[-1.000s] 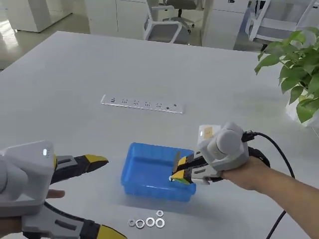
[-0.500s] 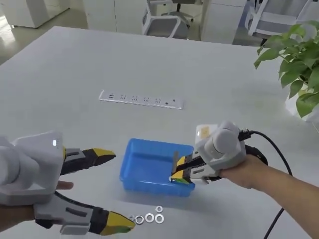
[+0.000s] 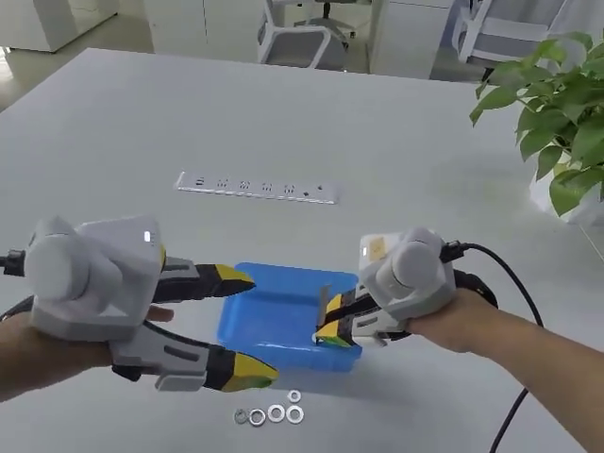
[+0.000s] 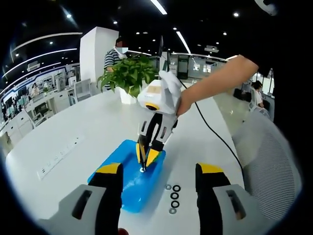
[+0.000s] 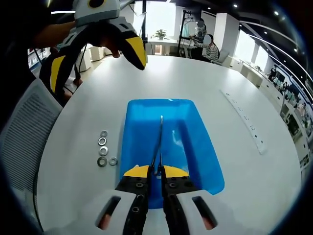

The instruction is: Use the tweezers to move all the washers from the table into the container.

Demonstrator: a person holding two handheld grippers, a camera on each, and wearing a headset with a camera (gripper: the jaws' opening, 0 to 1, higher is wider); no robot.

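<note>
A blue container [image 3: 274, 326] sits near the table's front edge. Several metal washers [image 3: 269, 413] lie in a short row on the table just in front of it. My right gripper [image 3: 330, 327] is shut on thin metal tweezers [image 5: 159, 139], whose tips hang over the inside of the container [image 5: 171, 132]. The washers [image 5: 103, 149] lie to the left of the tray in that view. My left gripper [image 3: 243, 326] is open at the container's left side, with nothing between its yellow-tipped jaws. In the left gripper view, the right gripper [image 4: 149, 152] points down into the container [image 4: 124, 183], with the washers [image 4: 173, 196] beside it.
A white power strip [image 3: 257, 188] lies further back on the table. A potted plant [image 3: 557, 123] stands at the far right. A black cable [image 3: 514, 283] trails from the right gripper. Office chairs stand beyond the table's far edge.
My left gripper has come up and to the right, so its open jaws now reach the container's left side. The right gripper with the tweezers has stayed over the container.
</note>
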